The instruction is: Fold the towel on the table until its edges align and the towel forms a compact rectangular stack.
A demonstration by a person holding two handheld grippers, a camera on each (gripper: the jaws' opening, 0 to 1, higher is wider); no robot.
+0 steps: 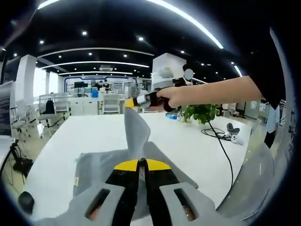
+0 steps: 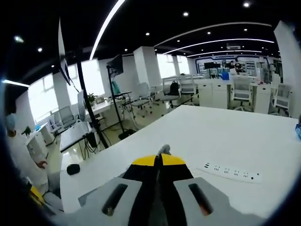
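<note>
While pinched, towel (image 1: 136, 127) rises from left gripper (image 1: 142, 162)

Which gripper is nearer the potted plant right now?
Right. The right gripper, gripping the raised towel tip, is beside the plant; the left gripper is across the table.

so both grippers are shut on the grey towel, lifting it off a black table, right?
Not quite: the table is white, as the left gripper view shows. The rest holds: the left gripper is shut on the grey towel, and the right gripper pinches a tip of it too.
</note>
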